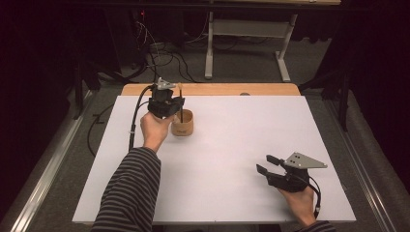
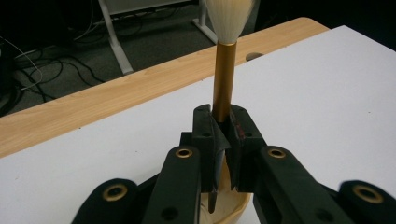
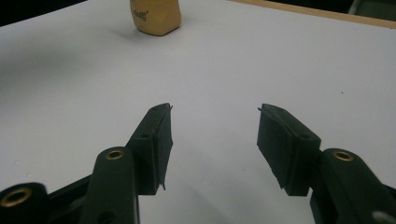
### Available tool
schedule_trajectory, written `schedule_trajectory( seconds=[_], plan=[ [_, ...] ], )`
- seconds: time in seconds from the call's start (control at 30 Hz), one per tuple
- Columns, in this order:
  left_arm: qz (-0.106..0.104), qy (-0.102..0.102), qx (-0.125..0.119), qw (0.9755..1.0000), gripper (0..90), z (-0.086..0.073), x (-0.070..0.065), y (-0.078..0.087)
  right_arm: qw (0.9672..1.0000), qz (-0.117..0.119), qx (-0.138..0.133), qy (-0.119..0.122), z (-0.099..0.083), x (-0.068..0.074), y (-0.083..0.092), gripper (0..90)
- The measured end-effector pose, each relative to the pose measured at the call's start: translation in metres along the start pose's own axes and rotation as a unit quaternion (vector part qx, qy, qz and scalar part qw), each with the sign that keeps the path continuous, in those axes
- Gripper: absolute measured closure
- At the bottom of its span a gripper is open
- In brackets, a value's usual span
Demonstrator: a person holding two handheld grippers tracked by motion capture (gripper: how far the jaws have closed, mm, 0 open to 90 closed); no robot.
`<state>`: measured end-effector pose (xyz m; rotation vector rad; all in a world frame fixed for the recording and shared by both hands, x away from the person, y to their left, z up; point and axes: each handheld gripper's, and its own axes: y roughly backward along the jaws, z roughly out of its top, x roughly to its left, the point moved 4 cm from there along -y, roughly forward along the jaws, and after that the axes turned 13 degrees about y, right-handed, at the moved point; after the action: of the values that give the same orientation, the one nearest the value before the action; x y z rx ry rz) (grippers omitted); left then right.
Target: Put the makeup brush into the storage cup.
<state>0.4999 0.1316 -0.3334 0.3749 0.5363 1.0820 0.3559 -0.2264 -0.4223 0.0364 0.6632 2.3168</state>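
A brush [image 2: 223, 79] with a gold handle and white bristles stands upright, bristles up, and my left gripper [image 2: 223, 116] is shut on its handle. Its lower end goes down into a small wooden cup [image 2: 233, 211] right below the jaws. In the high view the left gripper [image 1: 177, 102] is at the back left of the white board, beside the cup [image 1: 182, 124], with the brush [image 1: 181, 115] as a thin dark stick. My right gripper [image 1: 264, 163] rests near the front right, open with nothing between its fingers. In the right gripper view, the cup [image 3: 155, 16] is far ahead of the open gripper [image 3: 215, 135].
A white board [image 1: 232, 159] covers most of the wooden table [image 1: 217, 89], whose bare strip with a small hole [image 1: 245, 94] runs along the back. Beyond it on the floor are a white desk frame [image 1: 251, 43] and loose cables [image 1: 164, 53].
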Motion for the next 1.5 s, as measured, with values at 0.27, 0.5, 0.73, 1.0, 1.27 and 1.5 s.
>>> schedule_trajectory(
  seconds=[0.27,0.5,0.73,1.0,1.27,1.5],
  plan=[
    [0.006,-0.01,0.012,0.9999,74.8,-0.003,-0.002,-0.007,1.0,-0.001,0.0,-0.001,0.0,0.0,0.0,46.6],
    [0.021,-0.011,0.008,0.9997,52.3,-0.003,-0.004,-0.006,1.0,0.0,-0.001,-0.002,0.0,0.0,0.001,46.5],
    [0.015,-0.014,0.004,0.9998,44.3,-0.003,-0.007,0.0,1.0,-0.001,-0.001,0.001,0.0,0.0,0.001,46.6],
    [0.009,-0.017,-0.002,0.9998,40.6,-0.006,-0.01,0.005,1.0,-0.001,-0.001,0.003,0.001,0.0,0.001,46.6],
    [-0.004,-0.016,-0.012,0.9998,39.3,-0.007,-0.012,0.013,1.0,0.0,-0.001,0.002,0.001,0.001,0.001,46.6],
    [-0.011,-0.013,-0.02,0.9996,38.3,-0.009,-0.012,0.019,1.0,0.0,-0.002,0.003,0.001,0.001,0.001,46.5]
  ],
)
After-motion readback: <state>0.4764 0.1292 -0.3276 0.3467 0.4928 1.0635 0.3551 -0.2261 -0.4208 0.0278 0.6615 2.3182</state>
